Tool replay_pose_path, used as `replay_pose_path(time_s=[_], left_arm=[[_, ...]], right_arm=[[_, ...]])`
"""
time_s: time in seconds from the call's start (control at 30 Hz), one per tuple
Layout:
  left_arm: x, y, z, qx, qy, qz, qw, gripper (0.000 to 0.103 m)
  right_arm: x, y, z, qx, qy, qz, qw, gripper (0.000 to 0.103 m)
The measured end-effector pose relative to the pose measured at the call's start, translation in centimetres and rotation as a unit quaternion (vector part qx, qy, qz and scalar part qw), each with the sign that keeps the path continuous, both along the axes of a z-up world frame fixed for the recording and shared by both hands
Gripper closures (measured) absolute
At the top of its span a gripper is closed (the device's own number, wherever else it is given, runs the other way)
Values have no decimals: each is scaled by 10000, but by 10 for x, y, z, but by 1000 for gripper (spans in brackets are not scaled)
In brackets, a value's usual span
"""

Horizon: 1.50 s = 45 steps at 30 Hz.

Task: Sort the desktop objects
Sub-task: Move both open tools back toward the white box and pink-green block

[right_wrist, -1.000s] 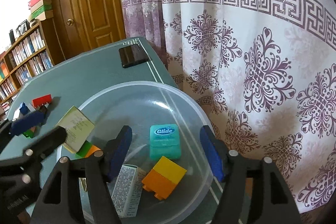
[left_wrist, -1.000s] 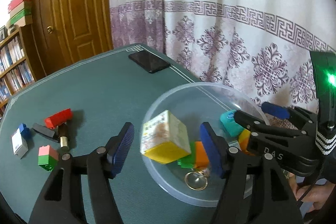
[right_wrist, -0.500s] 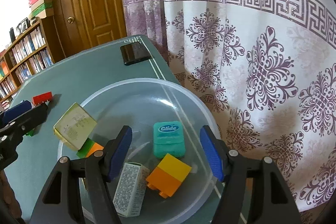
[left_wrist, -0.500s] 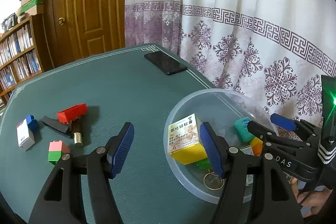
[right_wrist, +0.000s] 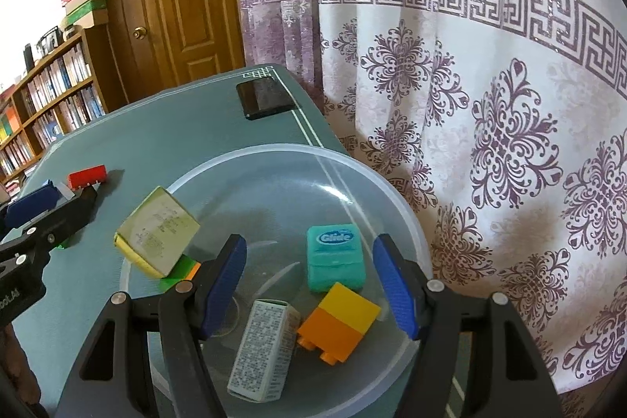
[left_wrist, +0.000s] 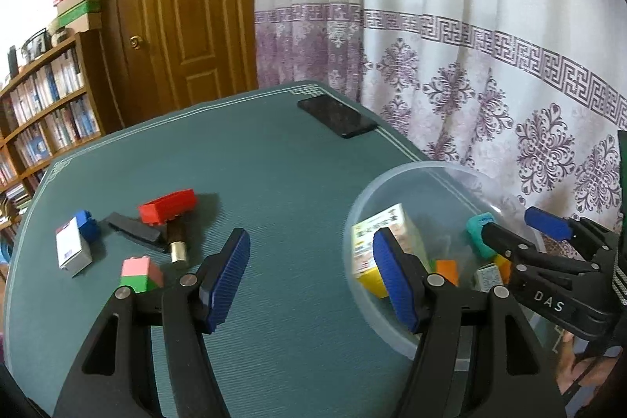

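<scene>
A clear plastic bowl (right_wrist: 395,198) (left_wrist: 368,198) stands at the table's right edge. In it lie a yellow-and-white medicine box (right_wrist: 156,236) (left_wrist: 374,245) leaning on the rim, a teal Glide floss case (right_wrist: 335,257), a yellow-orange brick (right_wrist: 341,322), a white printed box (right_wrist: 264,347) and a green-orange brick (right_wrist: 182,271). My left gripper (left_wrist: 309,283) is open and empty over the cloth left of the bowl. My right gripper (right_wrist: 309,286) is open and empty above the bowl. On the left lie a red brick (left_wrist: 167,205), a pink-green brick (left_wrist: 139,273), a white box (left_wrist: 71,252) and a blue brick (left_wrist: 87,224).
A black phone (left_wrist: 337,116) (right_wrist: 263,99) lies at the table's far corner. A black cap and a gold-tipped lipstick (left_wrist: 176,241) lie by the red brick. Curtains hang close behind the right edge; a door and bookshelves stand at the back left.
My left gripper let go of the medicine box, which dropped into the bowl against its rim. The left gripper then drew back to the left, away from the bowl. The right gripper barely moved.
</scene>
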<state>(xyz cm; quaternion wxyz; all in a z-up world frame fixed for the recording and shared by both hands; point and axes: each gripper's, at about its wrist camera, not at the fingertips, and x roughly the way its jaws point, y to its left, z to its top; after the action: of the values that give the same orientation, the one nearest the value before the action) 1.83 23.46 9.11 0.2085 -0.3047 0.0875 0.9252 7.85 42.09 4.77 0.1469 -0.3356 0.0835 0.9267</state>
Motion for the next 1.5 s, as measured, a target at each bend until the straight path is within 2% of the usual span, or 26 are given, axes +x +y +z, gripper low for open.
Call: replay_pose_path(time_s=[0.73,1.23,1.33,1.5], left_arm=[[-6,-83,0,43,76,815,9966,34],[-15,-137,-5,127,-16,1301,9914,34],[-17,-147,-7,137,-47,1412,9899,34],[-21,-165,-10,177,-92,1591,9871,34]], right_arm=[[-23,-78,15,194,121,708,9972,32],[-42,-128,15,297,65,1144,9930,31],[-46,-137,14,352,63,1188,9923,28],[-49,-153,16,530,145,1278,9903,27]])
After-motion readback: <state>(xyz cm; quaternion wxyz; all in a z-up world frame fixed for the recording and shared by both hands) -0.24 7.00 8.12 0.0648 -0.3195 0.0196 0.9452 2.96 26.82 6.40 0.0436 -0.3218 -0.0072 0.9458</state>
